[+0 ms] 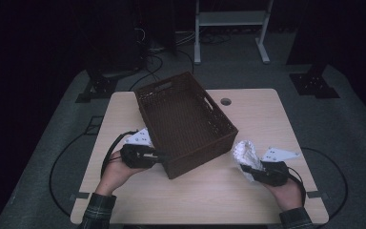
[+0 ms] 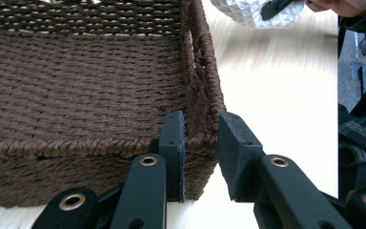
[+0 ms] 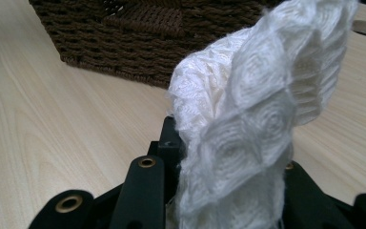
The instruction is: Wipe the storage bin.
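A dark brown woven basket (image 1: 164,86) stands slanted on the light wooden table (image 1: 262,114), and nothing shows inside it. My left gripper (image 1: 164,156) is at its near corner. In the left gripper view the jaws straddle that corner of the basket (image 2: 76,95), one pad inside the wall and one outside, and my left gripper (image 2: 201,143) is shut on the rim. To the basket's right, my right gripper (image 1: 245,168) is shut on a white textured cloth (image 1: 244,151). The bunched cloth (image 3: 252,119) rises from between the jaws and hides the fingertips. The basket (image 3: 138,28) lies just beyond.
A round cable hole (image 1: 226,101) sits in the table behind the basket. Bare tabletop lies in front of the basket and between my hands. Beyond the table stand a white frame (image 1: 231,19), black stands and cables on the grey floor.
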Demonstrator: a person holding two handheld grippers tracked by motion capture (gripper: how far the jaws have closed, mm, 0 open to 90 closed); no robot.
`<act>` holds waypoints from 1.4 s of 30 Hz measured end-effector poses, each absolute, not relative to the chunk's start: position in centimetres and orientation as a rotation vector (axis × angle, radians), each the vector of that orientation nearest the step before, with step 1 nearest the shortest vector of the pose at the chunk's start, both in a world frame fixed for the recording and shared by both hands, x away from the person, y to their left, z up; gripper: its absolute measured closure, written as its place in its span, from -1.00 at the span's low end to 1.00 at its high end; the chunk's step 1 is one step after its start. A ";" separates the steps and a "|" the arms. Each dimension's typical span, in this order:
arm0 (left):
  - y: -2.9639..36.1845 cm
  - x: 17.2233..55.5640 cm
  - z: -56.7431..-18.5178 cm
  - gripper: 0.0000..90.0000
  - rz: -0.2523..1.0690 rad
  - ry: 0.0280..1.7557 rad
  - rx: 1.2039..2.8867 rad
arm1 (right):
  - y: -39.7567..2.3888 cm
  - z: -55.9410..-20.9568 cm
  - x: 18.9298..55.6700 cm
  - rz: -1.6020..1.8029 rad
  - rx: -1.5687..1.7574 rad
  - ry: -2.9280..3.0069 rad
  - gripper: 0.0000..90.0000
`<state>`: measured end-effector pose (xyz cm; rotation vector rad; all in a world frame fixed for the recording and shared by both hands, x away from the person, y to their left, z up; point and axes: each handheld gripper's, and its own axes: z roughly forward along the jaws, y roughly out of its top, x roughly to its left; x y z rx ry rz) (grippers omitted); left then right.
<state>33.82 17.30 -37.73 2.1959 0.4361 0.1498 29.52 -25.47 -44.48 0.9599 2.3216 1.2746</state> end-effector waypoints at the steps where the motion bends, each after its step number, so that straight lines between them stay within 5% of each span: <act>1: 17.1 33.8 -37.7 0.58 0.149 0.431 2.198 | -25.6 -44.4 29.5 1.272 0.967 2.318 0.55; 22: 11.8 35.3 -37.6 0.57 0.116 0.333 2.217 | -26.5 -44.4 29.6 1.264 0.985 2.299 0.55; 42: 15.5 39.5 -36.9 -0.07 0.258 0.381 2.236 | -26.5 -44.6 29.7 1.268 0.987 2.308 0.55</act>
